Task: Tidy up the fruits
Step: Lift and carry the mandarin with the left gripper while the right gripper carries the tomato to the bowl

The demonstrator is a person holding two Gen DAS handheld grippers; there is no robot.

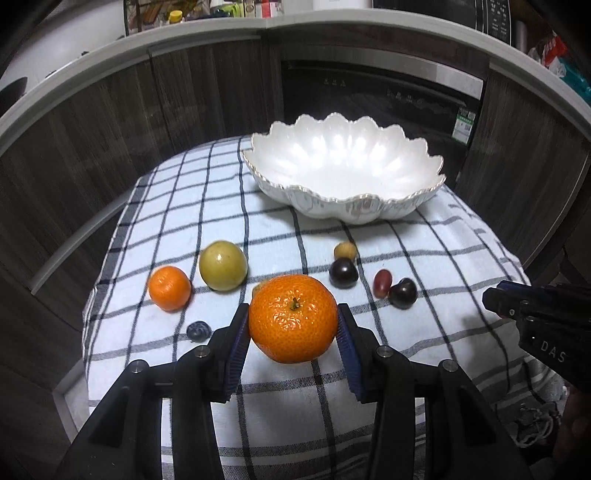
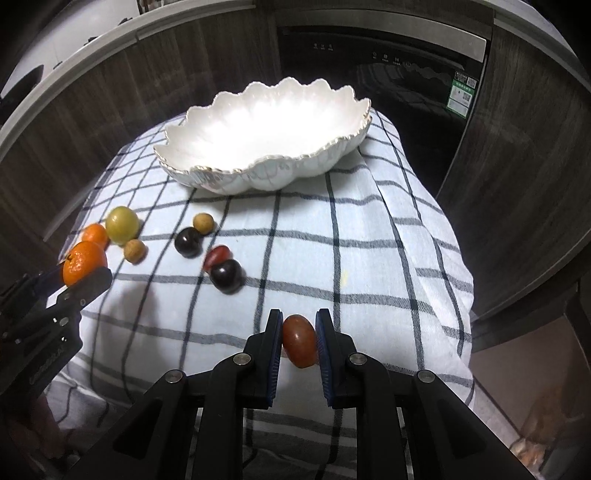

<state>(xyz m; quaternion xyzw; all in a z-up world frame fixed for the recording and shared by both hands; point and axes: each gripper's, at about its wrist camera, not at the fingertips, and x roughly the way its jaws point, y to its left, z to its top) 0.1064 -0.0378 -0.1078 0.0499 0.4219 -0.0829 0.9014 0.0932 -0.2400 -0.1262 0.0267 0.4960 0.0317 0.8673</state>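
Observation:
My left gripper (image 1: 293,332) is shut on a large orange mandarin (image 1: 293,318), held above the checked cloth (image 1: 280,229); the same mandarin (image 2: 84,261) shows at the left of the right wrist view. My right gripper (image 2: 298,341) is shut on a small red oval fruit (image 2: 300,340), also off the cloth. A white scalloped bowl (image 1: 391,212) stands empty at the far side. On the cloth lie a small mandarin (image 1: 169,287), a green round fruit (image 1: 222,265), a blueberry (image 1: 198,330), two dark plums (image 1: 343,273) (image 1: 402,293), a red grape (image 1: 382,282) and a tan longan (image 1: 345,251).
Dark wood cabinets and a black built-in appliance (image 1: 384,96) stand behind the table. A grey countertop (image 1: 184,33) with jars runs along the top. The cloth (image 2: 369,240) hangs over the table's right side. Another tan longan (image 2: 135,251) lies near the green fruit (image 2: 122,224).

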